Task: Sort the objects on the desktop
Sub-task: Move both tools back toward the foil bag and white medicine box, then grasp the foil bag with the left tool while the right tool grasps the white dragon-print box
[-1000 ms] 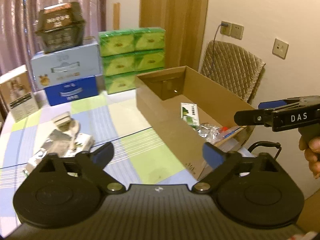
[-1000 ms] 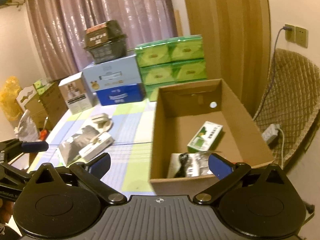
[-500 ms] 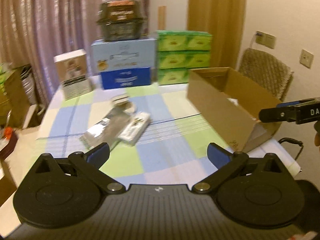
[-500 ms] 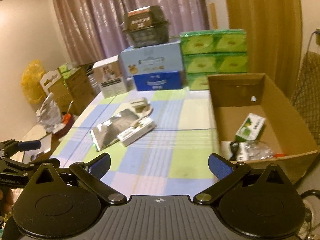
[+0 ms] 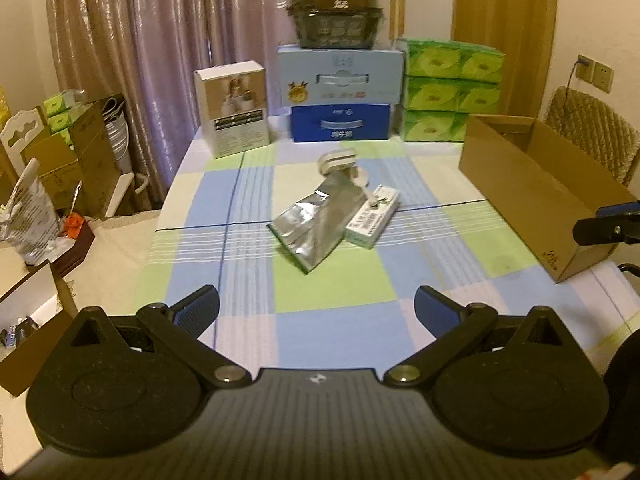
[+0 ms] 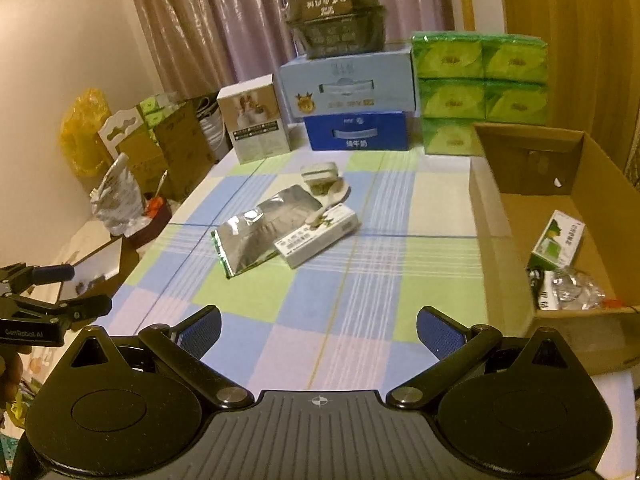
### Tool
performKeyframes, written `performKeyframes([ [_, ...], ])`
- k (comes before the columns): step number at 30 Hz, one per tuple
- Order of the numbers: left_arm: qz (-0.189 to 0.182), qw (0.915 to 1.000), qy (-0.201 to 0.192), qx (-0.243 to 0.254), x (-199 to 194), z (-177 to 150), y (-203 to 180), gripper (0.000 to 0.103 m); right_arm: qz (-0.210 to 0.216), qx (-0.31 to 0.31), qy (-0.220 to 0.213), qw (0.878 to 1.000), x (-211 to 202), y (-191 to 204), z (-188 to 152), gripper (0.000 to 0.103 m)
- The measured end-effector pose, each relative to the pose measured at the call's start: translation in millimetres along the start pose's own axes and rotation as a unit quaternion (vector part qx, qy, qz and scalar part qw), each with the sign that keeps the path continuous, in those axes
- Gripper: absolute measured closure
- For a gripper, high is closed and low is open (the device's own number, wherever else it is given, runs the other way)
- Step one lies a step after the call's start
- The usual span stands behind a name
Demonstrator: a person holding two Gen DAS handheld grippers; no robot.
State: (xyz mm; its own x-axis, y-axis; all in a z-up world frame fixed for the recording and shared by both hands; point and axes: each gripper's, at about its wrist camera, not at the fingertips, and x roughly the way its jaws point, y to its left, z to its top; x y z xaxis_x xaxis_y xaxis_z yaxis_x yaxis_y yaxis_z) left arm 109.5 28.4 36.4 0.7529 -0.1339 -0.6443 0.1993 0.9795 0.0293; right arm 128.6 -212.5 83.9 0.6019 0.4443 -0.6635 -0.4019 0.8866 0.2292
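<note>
left wrist view: left gripper (image 5: 316, 308) wide apart, empty, above the near edge of the checked table (image 5: 340, 296). right gripper (image 6: 318, 330) likewise wide, empty. mid-table lie a foil pouch (image 5: 316, 224), a white carton (image 5: 374, 220) touching it, a spoon (image 6: 330, 202) across both, and a small cream case (image 5: 336, 160) behind. cardboard box (image 6: 560, 200) at the table's right holds a green packet (image 6: 558, 242) and clear wrapping (image 6: 572, 290).

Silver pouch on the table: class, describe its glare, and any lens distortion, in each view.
Left wrist view: silver pouch shows pale, slightly soft reflections; curtains bow toward the edges. Right wrist view: brighter glare patches on the pouch; cardboard box edges curve.
</note>
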Motion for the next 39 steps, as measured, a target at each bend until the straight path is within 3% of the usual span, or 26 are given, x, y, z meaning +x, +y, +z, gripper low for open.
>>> performKeyframes([
  [14, -0.018, 0.9988, 0.022, 0.040, 58, 16, 24, 0.001, 0.008, 0.016, 0.038, 0.999, 105, 0, 36, 0.002],
  [24, -0.057, 0.9956, 0.032, 0.066, 135, 50, 50, 0.001, 0.015, 0.035, 0.070, 0.997, 203, -2, 57, 0.003],
  [28, -0.063, 0.9922, 0.038, 0.100, 166, 61, 52, 0.001, 0.015, 0.066, 0.080, 0.995, 234, -12, 66, 0.014],
  [33, -0.076, 0.9881, 0.046, 0.126, 194, 69, 54, 0.001, 0.010, 0.123, 0.088, 0.989, 263, -20, 71, 0.020],
  [39, -0.085, 0.9865, 0.046, 0.133, 213, 74, 56, 0.001, -0.012, 0.135, 0.089, 0.987, 286, -19, 72, 0.027],
])
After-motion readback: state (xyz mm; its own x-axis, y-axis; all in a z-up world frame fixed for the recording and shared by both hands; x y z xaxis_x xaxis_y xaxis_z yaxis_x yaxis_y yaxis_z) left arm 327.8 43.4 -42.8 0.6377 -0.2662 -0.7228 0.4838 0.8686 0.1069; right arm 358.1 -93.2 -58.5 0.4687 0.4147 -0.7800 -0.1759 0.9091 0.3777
